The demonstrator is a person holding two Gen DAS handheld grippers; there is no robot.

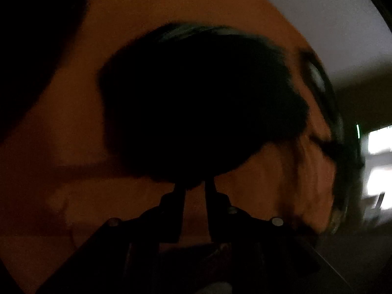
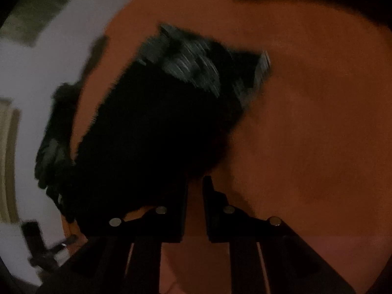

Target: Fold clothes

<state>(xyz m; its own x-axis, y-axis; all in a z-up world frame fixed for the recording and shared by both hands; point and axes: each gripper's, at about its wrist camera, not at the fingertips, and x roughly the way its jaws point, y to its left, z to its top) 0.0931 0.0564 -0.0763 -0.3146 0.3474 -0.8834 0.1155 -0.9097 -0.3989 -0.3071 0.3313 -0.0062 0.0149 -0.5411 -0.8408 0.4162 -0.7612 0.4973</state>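
Left claw (image 1: 195, 186) pinching dark garment (image 1: 201, 103) – hanging ahead

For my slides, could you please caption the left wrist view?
Left gripper pinching an edge of a dark, blurred garment above an orange surface.

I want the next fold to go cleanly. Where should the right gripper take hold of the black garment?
Probably the near dark edge of the black garment, just ahead of the right gripper, coming in low from the bare orange surface. Only that edge lies clear; the striped far end is bunched.
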